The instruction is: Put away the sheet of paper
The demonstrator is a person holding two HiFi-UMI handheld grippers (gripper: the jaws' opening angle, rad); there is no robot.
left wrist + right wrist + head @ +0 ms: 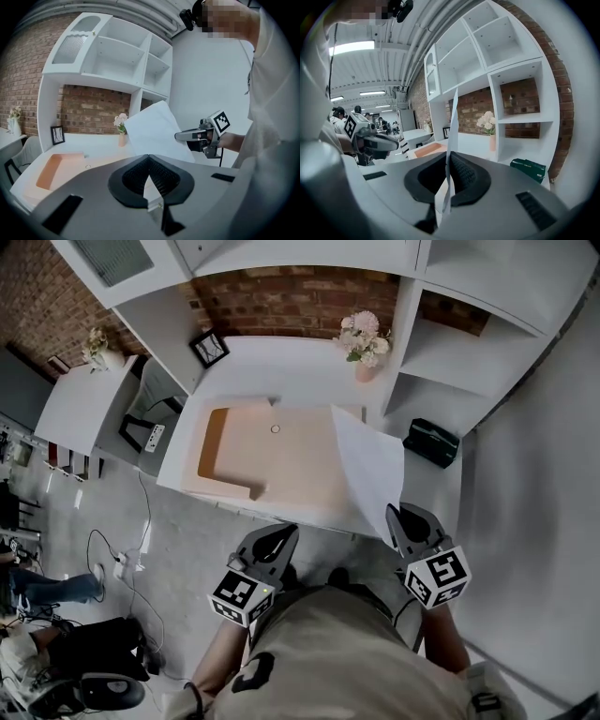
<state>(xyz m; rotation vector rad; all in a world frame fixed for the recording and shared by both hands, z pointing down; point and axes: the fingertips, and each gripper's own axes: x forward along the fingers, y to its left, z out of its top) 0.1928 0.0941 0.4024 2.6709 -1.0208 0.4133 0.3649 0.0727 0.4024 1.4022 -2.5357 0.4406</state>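
Observation:
My right gripper (405, 521) is shut on the near corner of a white sheet of paper (370, 465), which hangs in the air over the right end of the desk (281, 362). The right gripper view shows the paper (453, 122) edge-on, pinched between the jaws (449, 154). My left gripper (272, 545) hovers at the desk's front edge with its jaws (149, 157) together and nothing in them. From the left gripper view, the sheet (152, 131) rises from the right gripper (185, 136). A shallow peach tray (214, 442) lies on the desk, left of the paper.
A pink vase of flowers (364, 343) and a small picture frame (209, 348) stand at the back of the desk. On its right end lies a dark green box (431, 442). White shelves (469, 343) rise behind and right. A chair (150, 423) stands to the left.

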